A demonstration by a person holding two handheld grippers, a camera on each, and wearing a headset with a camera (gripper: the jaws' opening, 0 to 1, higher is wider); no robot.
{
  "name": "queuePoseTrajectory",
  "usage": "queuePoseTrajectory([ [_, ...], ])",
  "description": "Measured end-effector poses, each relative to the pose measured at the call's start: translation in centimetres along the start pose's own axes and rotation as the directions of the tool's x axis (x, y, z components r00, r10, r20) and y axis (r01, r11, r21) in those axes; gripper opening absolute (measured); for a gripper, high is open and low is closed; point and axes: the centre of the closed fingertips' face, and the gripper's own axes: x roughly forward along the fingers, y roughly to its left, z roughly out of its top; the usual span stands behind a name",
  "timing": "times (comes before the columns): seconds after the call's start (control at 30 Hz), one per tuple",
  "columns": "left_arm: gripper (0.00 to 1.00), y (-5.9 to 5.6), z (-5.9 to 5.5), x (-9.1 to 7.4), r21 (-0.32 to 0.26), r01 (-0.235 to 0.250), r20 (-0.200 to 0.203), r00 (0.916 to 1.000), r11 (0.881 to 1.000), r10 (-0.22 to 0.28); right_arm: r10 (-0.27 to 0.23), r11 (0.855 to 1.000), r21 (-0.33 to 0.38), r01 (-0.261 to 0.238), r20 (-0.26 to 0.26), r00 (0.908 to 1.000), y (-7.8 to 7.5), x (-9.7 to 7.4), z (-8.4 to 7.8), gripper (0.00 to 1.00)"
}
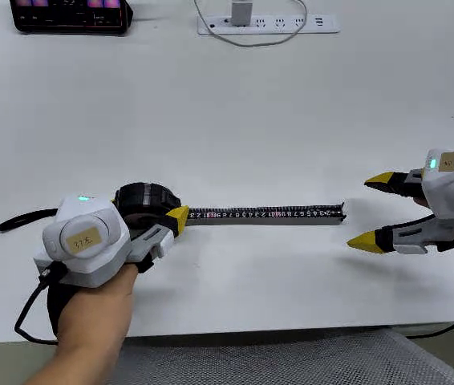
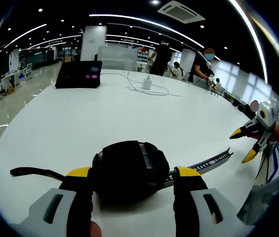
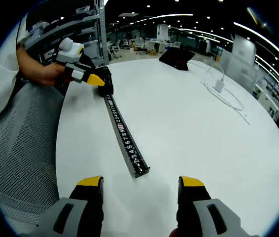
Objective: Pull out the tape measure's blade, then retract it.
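Tabletop (image 1: pixel 291 120), broad and white out to the power strip (image 1: pixel 269 22) at its far edge, bears the black tape measure (image 1: pixel 145 200) clamped in the left gripper (image 1: pixel 159 212) near the front edge, its blade (image 1: pixel 267 213) lying flat, drawn out rightward, the right gripper (image 1: pixel 361 212) gaping wide, holding nothing, just past the blade's tip (image 1: pixel 342 212).

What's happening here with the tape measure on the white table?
A person works two handheld grippers. The left gripper is shut on the black tape measure case on the white table. Its dark numbered blade lies pulled out flat toward the right gripper, which is open, its yellow tips just clear of the blade's end.
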Motion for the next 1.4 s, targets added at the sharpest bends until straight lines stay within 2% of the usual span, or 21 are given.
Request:
queuePoseTrajectory([
  [0.2,0.58,0.2,0.1,0.1,-0.031,-0.012,0.0,0.9999,0.999,0.012,0.009,1.0,-0.023,-0.01,-0.013,0.9999,-0.2,0.3,0.0,0.58],
  [0.4,0.59,0.2,0.2,0.1,-0.065,-0.011,0.007,0.9999,0.998,0.012,0.025,0.999,-0.046,-0.027,-0.029,0.9993,-0.1,0.6,0.0,0.56],
  [0.7,0.59,0.4,0.1,0.2,-0.067,-0.008,0.004,1.0,0.998,0.009,0.05,0.995,-0.086,-0.055,-0.058,0.9971,-0.1,1.1,0.1,0.5],
  [1.03,0.59,0.4,0.1,0.3,-0.064,-0.008,0.001,1.0,0.998,0.008,0.091,0.983,-0.147,-0.11,-0.126,0.9879,-0.2,1.9,-0.3,0.38],
  [1.4,0.59,0.4,0.0,0.4,-0.066,-0.008,0.001,1.0,0.998,0.008,0.122,0.97,-0.188,-0.154,-0.172,0.9775,-0.2,2.7,-0.4,0.28],
])
